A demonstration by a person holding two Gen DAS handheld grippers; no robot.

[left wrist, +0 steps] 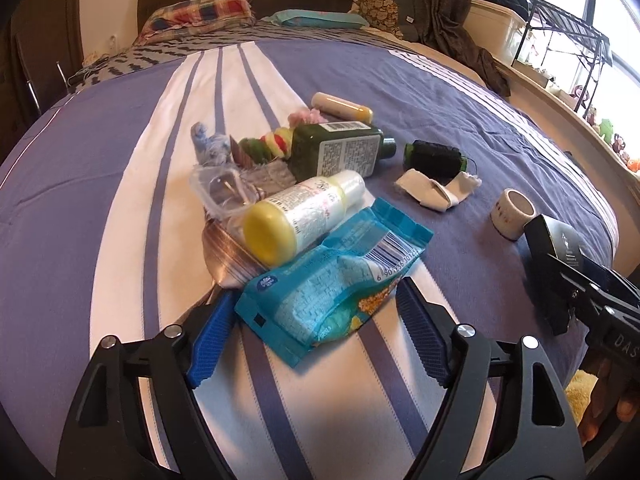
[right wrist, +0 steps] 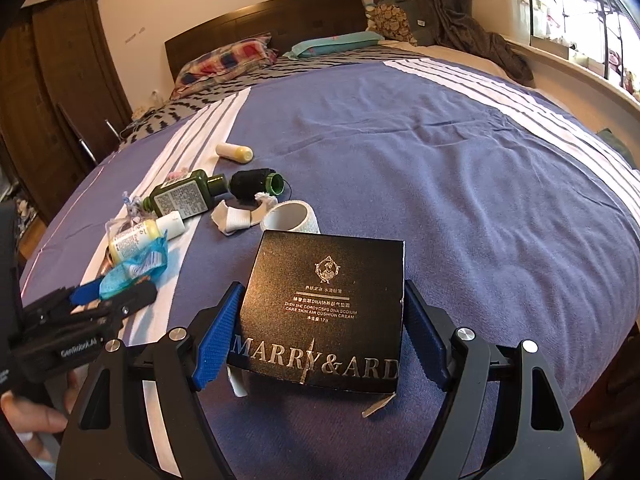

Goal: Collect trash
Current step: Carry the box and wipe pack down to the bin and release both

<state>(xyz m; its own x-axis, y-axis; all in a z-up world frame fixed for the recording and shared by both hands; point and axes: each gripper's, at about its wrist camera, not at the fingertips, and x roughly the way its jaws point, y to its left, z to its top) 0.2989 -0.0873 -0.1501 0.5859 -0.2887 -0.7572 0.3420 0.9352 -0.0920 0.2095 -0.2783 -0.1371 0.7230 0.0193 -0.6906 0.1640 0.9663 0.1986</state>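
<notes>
My left gripper (left wrist: 316, 312) has its blue pads either side of a crumpled blue bag (left wrist: 332, 276), a torn snack wrapper with a white barcode panel reading "6 90…" and yellow print at one corner. The pads stand wide, the right one apart from the foil, the left one close against its edge; I cannot tell if it touches. The bag lies on the bedspread (left wrist: 120, 200) at my 12 o'clock, its far end against a white bottle (left wrist: 304, 212) with a yellow cap.

My right gripper (right wrist: 320, 320) clamps a black box (right wrist: 324, 312) between both pads. The box is square, matte black with silver print: an emblem, Chinese characters, "CARE SKIN AIR CUSHION CREAM", and large "MARRY&ARD" across the near edge. Its bottom corner is torn.

From the right wrist, a tape roll (right wrist: 290, 218) sits at 12 o'clock just past the box, a green bottle (right wrist: 182, 198) with a label of fine print at 11 o'clock, and a black spool (right wrist: 250, 184) beside it. The other gripper's body at 9 o'clock reads "GenRobot.AI".
</notes>
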